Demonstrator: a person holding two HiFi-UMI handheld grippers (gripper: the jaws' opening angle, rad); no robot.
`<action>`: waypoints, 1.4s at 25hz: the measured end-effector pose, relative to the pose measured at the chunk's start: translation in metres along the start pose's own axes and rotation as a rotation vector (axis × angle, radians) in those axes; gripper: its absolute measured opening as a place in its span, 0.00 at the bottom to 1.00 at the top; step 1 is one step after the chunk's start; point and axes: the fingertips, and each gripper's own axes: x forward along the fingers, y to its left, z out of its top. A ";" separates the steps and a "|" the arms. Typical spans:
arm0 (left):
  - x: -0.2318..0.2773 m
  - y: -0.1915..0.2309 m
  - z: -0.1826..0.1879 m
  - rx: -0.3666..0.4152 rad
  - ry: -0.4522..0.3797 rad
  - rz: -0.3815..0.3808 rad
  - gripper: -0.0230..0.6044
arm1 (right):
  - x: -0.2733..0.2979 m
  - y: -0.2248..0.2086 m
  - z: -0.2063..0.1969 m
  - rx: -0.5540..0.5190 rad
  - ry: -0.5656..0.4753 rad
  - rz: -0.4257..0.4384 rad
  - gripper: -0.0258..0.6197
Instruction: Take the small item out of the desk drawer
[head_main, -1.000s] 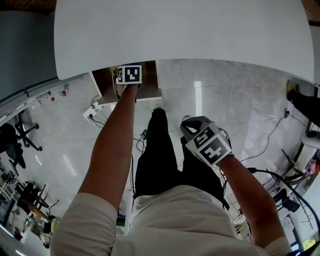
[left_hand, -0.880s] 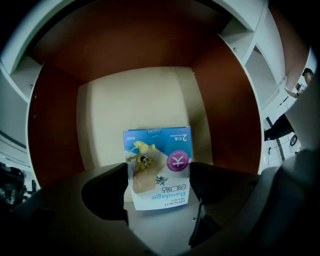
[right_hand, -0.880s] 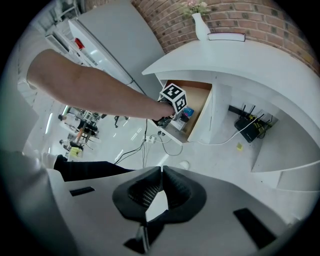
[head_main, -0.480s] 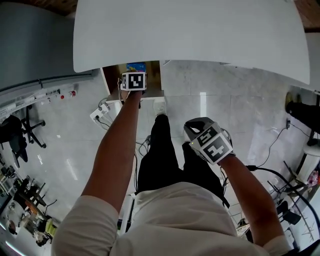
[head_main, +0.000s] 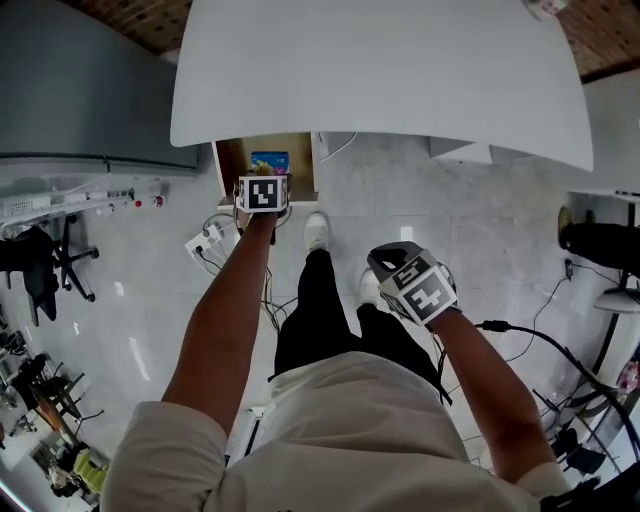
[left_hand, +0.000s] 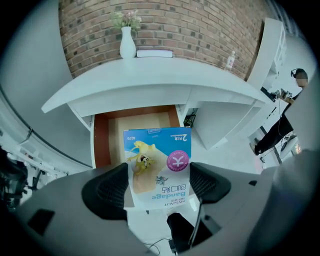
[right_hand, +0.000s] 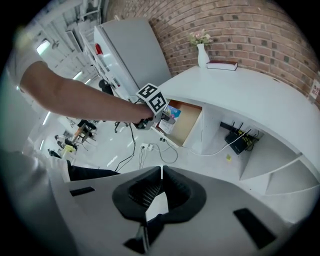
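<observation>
Head view: the white curved desk (head_main: 380, 80) fills the top of the frame, standing on a pale marble-tile floor (head_main: 480, 220). The drawer (head_main: 228, 165) with its brown wooden interior stands open below the desk edge at upper left. A white power strip (head_main: 200, 243) with cables lies on the floor just beside the drawer. Left gripper view: a brick wall (left_hand: 200, 25) runs behind the desk; a white vase (left_hand: 127, 42) and a flat book (left_hand: 154, 53) sit on the desk at top centre.

Your left hand-held gripper (left_hand: 157, 186) is pinching the blue bandage packet (left_hand: 159, 165) between its two dark pads. The packet is upright in the frame centre, in front of the open drawer and clear of its interior. Your right hand-held gripper (right_hand: 159, 187) has its jaws pressed together at the tips; it hangs at lower centre-right of the head view, well apart from the drawer.

Compared with 1.0 s ago: the packet was not visible in the head view then; it now shows as a blue patch over the drawer. The desk has shifted up in the frame, and more floor shows below it. The right hand-held gripper has kept its place.
</observation>
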 end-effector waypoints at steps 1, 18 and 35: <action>-0.013 -0.004 -0.001 0.002 -0.012 -0.001 0.63 | -0.009 0.001 -0.004 -0.004 -0.006 -0.005 0.10; -0.231 -0.110 -0.057 0.054 -0.167 -0.101 0.63 | -0.120 0.042 -0.113 0.009 -0.117 -0.069 0.10; -0.360 -0.218 -0.109 0.076 -0.261 -0.206 0.63 | -0.207 0.056 -0.147 -0.014 -0.259 -0.106 0.10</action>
